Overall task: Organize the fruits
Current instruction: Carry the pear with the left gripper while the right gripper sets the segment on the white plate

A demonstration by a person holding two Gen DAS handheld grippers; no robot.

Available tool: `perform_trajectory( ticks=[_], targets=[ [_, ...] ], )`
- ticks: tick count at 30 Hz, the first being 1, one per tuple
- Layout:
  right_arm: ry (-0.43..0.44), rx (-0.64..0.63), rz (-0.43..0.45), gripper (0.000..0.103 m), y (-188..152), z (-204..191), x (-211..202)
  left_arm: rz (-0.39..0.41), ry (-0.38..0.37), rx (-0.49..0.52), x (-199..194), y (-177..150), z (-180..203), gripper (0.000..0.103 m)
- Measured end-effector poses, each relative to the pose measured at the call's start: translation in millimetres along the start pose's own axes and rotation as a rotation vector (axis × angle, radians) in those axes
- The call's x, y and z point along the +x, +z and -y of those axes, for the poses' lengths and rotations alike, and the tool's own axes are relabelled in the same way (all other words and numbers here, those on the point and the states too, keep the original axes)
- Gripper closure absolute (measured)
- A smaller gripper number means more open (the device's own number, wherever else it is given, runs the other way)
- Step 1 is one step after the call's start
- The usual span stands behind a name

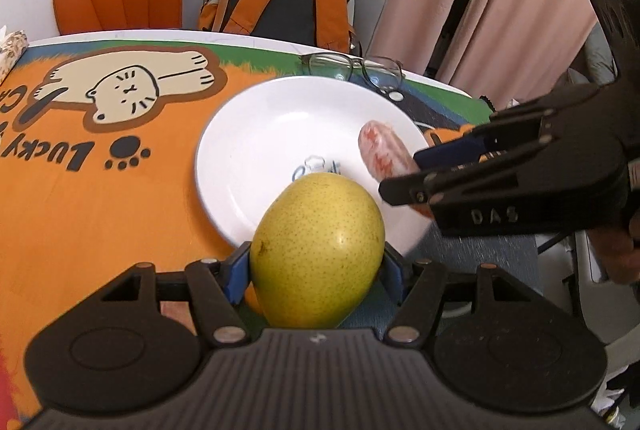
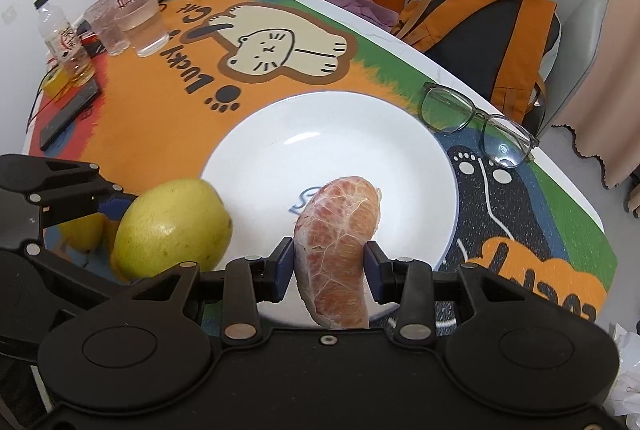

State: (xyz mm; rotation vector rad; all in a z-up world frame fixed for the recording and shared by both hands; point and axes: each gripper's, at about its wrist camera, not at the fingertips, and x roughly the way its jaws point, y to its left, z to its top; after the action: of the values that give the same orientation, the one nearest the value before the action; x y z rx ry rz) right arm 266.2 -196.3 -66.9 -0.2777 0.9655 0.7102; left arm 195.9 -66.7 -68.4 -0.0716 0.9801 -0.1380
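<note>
Pinched between the blue pads of the left gripper (image 1: pixel 318 266), the round yellow-green speckled pear (image 1: pixel 318 250) hangs at the near rim of the round white ceramic plate (image 1: pixel 280 133), not yet over its middle. Beside it the right gripper (image 2: pixel 328 264) has its fingers closed on a peeled pink pomelo segment (image 2: pixel 338 250), held on end above the plate's near half.

Both fruits are heading for one landing spot, so the clearest risk is a knock — the two grippers sit close together at the plate's near edge. The pear is smooth and curved; gripped only at its flanks, it could roll out and off the rim if let go too early. The segment looks soft, and a harder squeeze might burst it.

Beyond the plate's far rim lies a pair of thin-framed glasses (image 2: pixel 476 121) on the cat-printed orange tabletop (image 2: pixel 168 117) — a fruit rolling through would strike them.
</note>
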Motion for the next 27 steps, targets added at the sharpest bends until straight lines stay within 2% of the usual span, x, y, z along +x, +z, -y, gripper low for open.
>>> perform_trajectory(
  ticks=[8, 27],
  targets=[
    [0.005, 0.03, -0.013, 0.065, 14, 14, 25, -0.028, 0.018, -0.035, 33, 24, -10, 0.039],
    [0.01, 0.021, -0.057, 0.065, 40, 34, 63, -0.075, 0.04, 0.047, 79, 47, -23, 0.04]
  ],
)
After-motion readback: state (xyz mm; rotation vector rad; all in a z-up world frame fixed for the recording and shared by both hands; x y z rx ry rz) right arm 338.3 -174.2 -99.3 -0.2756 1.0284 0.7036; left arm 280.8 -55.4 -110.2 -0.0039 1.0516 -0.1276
